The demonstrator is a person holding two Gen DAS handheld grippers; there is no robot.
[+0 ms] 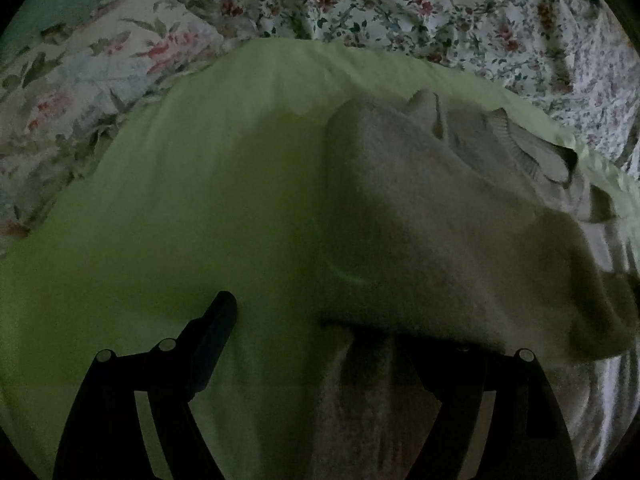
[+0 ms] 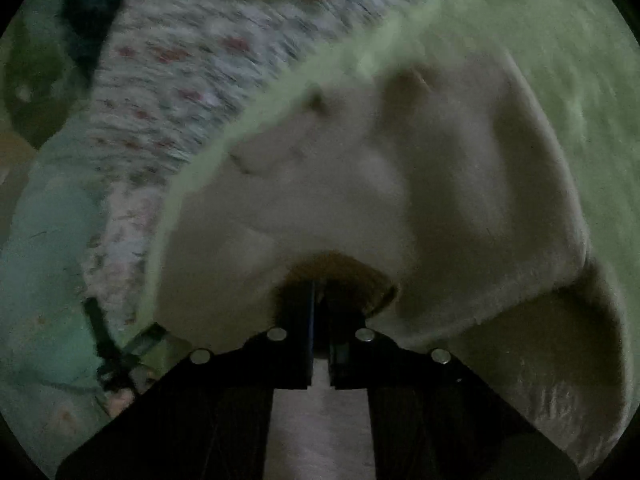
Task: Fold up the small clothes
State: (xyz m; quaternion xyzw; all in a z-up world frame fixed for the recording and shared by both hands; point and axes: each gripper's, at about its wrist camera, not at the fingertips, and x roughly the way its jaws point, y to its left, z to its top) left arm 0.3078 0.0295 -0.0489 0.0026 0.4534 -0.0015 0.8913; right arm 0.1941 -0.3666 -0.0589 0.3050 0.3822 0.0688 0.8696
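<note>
**Sweater held on the green cloth**

The right gripper (image 2: 320, 300) has its fingers pressed together on a fold of the beige sweater (image 2: 400, 184), which bulges up just in front of them. In the left view, the left gripper (image 1: 316, 320) has its fingers wide apart: one finger (image 1: 216, 320) lies over the green cloth (image 1: 180, 184), the other is hidden under the edge of the sweater (image 1: 432, 224). The sweater lies on the green cloth, its ribbed cuff (image 1: 536, 152) near the far edge. Beyond is a floral sheet (image 1: 440, 12) and a floral pillow (image 1: 100, 68).
</note>
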